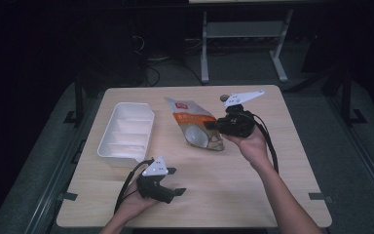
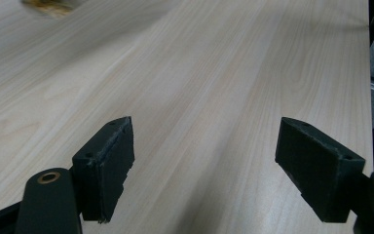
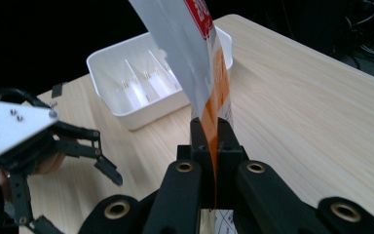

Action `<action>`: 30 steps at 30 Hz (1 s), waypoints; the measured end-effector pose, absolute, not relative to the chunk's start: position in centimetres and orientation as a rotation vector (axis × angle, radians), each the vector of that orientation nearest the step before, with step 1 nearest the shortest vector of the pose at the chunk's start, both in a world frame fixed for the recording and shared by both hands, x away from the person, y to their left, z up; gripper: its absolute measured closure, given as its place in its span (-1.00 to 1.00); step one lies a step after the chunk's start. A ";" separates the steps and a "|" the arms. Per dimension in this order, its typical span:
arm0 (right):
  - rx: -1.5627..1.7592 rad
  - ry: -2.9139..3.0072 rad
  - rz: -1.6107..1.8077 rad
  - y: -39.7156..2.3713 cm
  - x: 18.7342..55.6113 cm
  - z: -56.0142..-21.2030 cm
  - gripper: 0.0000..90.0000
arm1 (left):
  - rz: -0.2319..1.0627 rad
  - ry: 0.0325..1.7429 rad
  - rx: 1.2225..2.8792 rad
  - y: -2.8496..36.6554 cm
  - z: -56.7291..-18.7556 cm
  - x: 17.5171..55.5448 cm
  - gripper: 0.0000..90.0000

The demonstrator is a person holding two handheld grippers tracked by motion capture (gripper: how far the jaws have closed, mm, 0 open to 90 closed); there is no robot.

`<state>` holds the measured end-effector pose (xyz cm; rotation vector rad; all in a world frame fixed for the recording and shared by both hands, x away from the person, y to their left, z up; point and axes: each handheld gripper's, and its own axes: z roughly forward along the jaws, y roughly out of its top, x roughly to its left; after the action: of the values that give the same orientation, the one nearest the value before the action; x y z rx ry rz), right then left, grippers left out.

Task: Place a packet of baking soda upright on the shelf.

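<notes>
Between my right gripper's black jaws sits a flat pouch — silver and orange, with a red label at its far end — pinched along one edge. Its long axis runs from the jaws up toward the table's far side and the white divided tray. My left gripper rests nearer me, jaws spread over bare wood.
</notes>
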<state>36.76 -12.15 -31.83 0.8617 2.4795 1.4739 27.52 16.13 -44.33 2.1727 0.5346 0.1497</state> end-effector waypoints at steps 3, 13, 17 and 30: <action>0.858 2.481 1.480 -11.4 37.3 -31.7 1.00 | 0.153 0.532 2.175 16.1 -44.3 27.5 -0.52; 0.837 2.506 1.481 -9.1 38.7 -31.6 1.00 | 0.148 0.528 2.180 16.3 -44.4 27.5 -0.54; 0.832 2.506 1.488 -8.6 39.1 -31.5 1.00 | 0.146 0.529 2.178 16.3 -44.4 27.5 -0.54; 0.796 2.521 1.497 -5.9 40.6 -30.8 1.00 | 0.143 0.521 2.186 16.3 -44.5 27.5 -0.55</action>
<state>40.56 -5.95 -30.85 0.7963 2.5205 1.4971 27.49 16.27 -44.52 2.1861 0.5213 0.1429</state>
